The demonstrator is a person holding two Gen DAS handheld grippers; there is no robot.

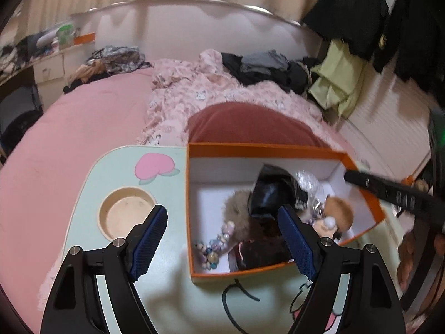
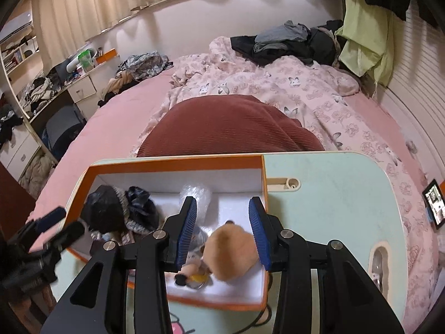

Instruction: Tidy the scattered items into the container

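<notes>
An orange box (image 1: 264,147) with a white inside stands on a mint-green lap table (image 1: 111,167). In it lie a black pouch (image 1: 274,192), a bead bracelet (image 1: 214,247), a grey fur pom (image 1: 236,208) and a doll with tan fluffy hair (image 1: 338,214). My left gripper (image 1: 222,222) is open and holds nothing, its fingers straddling the box's left wall. My right gripper (image 2: 224,222) hovers inside the box (image 2: 178,161), open, just above the doll (image 2: 230,253), which rests on the box floor. The pads do not squeeze it.
A round cup recess (image 1: 126,213) is sunk into the table left of the box, and a black cord (image 1: 236,292) lies in front. A maroon cushion (image 2: 228,128) sits behind the box on the pink bed. Clothes heap at the bed's far side. A tablet (image 2: 434,207) lies at right.
</notes>
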